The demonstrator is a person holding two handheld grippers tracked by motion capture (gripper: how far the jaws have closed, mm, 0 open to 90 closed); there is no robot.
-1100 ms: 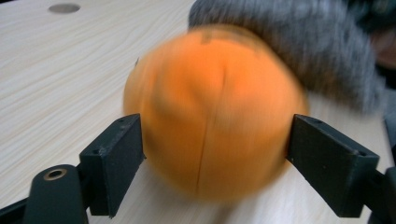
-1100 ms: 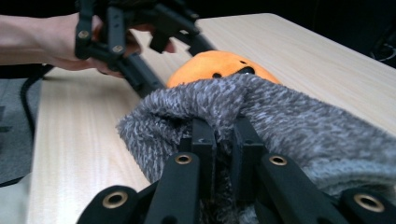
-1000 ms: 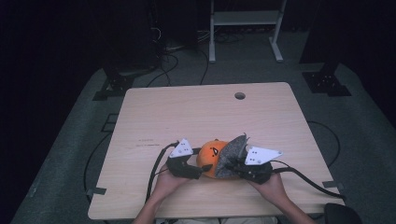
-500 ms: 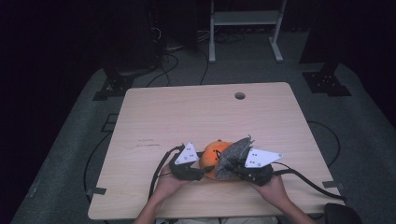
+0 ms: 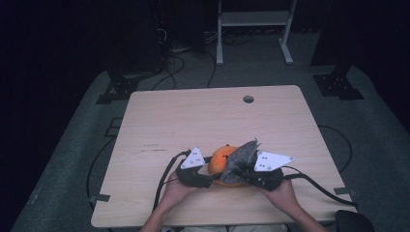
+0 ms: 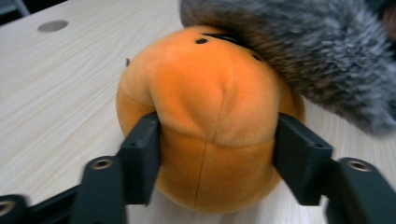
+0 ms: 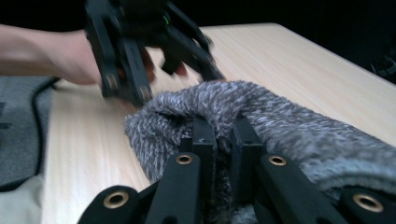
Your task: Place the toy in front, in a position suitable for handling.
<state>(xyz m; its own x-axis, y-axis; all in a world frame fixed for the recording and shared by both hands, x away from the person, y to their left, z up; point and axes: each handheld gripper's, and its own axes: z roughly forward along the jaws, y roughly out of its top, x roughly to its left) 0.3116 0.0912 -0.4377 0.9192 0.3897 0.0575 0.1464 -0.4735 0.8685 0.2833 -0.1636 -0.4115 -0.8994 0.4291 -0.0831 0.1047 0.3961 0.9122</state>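
Left gripper (image 6: 215,154) fingers clamped on orange plush toy (image 6: 210,116); right gripper (image 7: 222,140) fingers pinch grey fuzzy cloth (image 7: 280,126) at toy's 3 o'clock.

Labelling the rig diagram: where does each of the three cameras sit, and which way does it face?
High view: above the person's side, looking forward and down on the light wooden table; forearms, hands, left gripper and right gripper show.
Left gripper view: rides the left gripper, looking along its jaws clamping the round orange plush toy.
Right gripper view: rides the right gripper, jaws pinching the grey fuzzy cloth.
All share toy or cloth.
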